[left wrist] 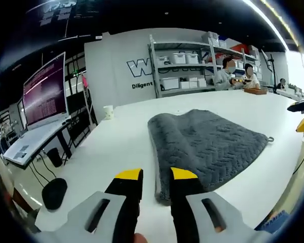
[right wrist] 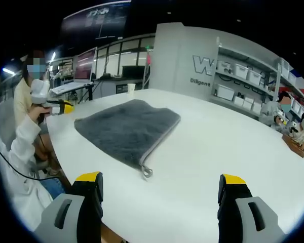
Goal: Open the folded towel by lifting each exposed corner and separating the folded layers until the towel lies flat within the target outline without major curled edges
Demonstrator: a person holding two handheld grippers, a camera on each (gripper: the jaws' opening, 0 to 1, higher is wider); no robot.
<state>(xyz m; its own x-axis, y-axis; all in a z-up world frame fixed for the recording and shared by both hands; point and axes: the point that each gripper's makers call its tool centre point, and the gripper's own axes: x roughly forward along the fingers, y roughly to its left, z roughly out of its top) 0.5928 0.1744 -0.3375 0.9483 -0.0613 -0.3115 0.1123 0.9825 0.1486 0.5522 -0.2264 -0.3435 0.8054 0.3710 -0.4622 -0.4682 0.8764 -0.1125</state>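
A grey quilted towel [left wrist: 202, 144] lies folded on the white table [left wrist: 121, 147], with its hanging loop [left wrist: 270, 138] at the far right corner. My left gripper [left wrist: 156, 174] hovers just short of the towel's near corner, jaws a little apart with nothing between them. In the right gripper view the towel [right wrist: 126, 126] lies ahead to the left, its loop [right wrist: 147, 172] pointing at me. My right gripper [right wrist: 161, 178] stands wide open over bare table, clear of the towel. The left gripper [right wrist: 61, 107] shows at the towel's left side, held by a person's hand.
A paper cup [left wrist: 108, 112] stands at the table's far edge. A monitor [left wrist: 44, 91] and desk sit to the left, and shelves with boxes [left wrist: 185, 66] line the back wall. People sit at the far end [left wrist: 228, 76]. The person holding the grippers [right wrist: 20, 136] sits at the table's edge.
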